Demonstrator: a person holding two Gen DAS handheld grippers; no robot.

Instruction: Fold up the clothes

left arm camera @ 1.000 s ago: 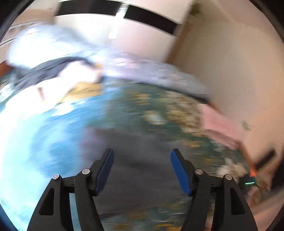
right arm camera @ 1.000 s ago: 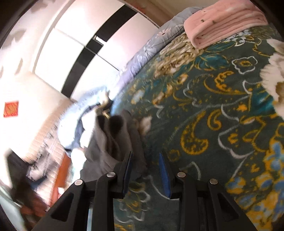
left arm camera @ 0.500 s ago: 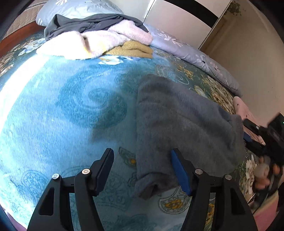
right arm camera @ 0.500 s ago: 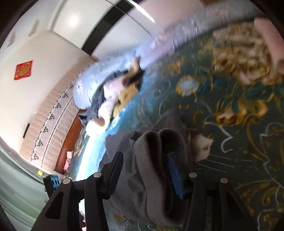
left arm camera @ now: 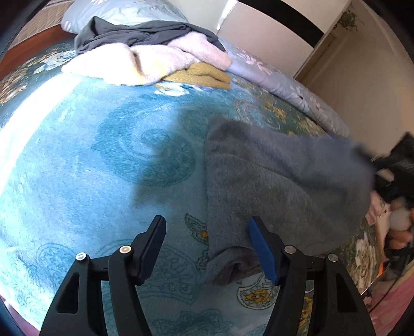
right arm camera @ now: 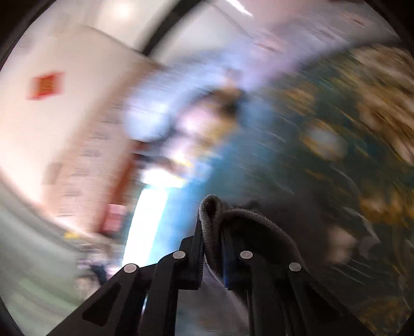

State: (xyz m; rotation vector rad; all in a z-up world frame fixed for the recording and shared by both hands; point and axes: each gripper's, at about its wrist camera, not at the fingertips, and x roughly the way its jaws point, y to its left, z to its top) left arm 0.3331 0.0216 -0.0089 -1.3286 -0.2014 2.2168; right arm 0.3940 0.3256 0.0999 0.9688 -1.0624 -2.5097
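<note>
Up comes the right gripper (right arm camera: 212, 248), and with it the far edge of the fuzzy grey garment (left arm camera: 279, 181), which half a second ago lay flat on the teal floral bedspread (left arm camera: 103, 168); its jaws are closing, pads pinching a rolled fold of that grey cloth, and the whole right view smears with motion. Left gripper (left arm camera: 207, 245) hovers low over the bed with its jaws apart, nothing held, the garment's near hem just ahead of its blue-padded finger (left arm camera: 261, 248). From there the grey fabric runs up and away to the right, lifted off the bed at the far end. Plenty of bare bedspread lies to the left of the garment. At the head of the bed sits a heap of white, yellow and dark grey clothes (left arm camera: 145, 59), well apart, against pale blue pillows (left arm camera: 124, 13).
</note>
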